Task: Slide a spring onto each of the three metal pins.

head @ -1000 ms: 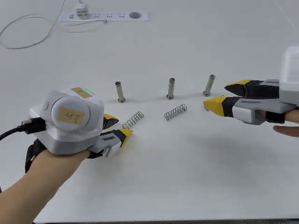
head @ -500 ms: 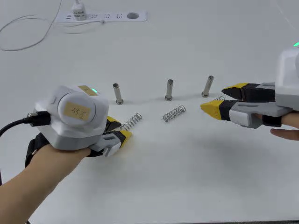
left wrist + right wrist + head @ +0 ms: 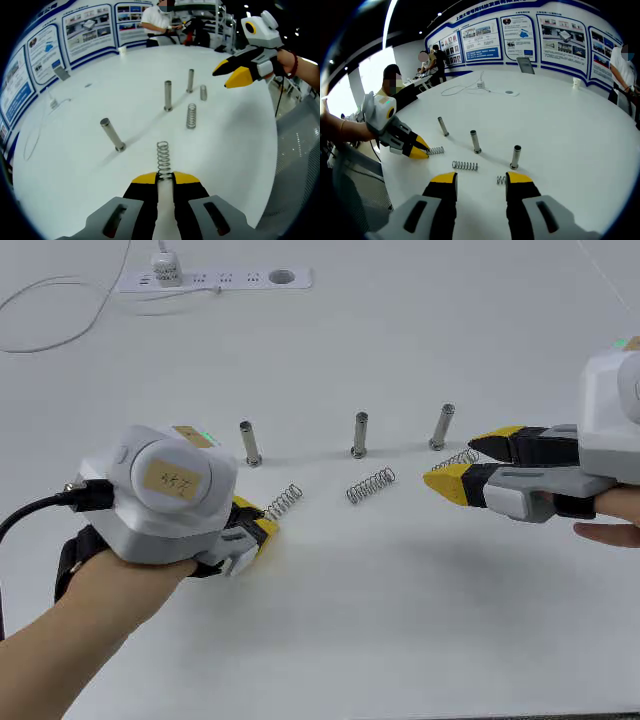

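Your left tool (image 3: 163,175) seemed pinched shut on the near end of one spring (image 3: 163,157). Your right tool (image 3: 481,178) stood open, with a second spring (image 3: 501,179) lying just beside one jaw tip. A third spring (image 3: 370,485) lay loose on the counter (image 3: 400,620) between the tools. That made three springs and three standing pins (image 3: 249,443) (image 3: 360,434) (image 3: 442,427), all bare. A second before, the left tool's jaws had stood apart. The white counter also carried a power strip (image 3: 215,280) and a cable (image 3: 60,315), and posters (image 3: 555,40) lined the wall.
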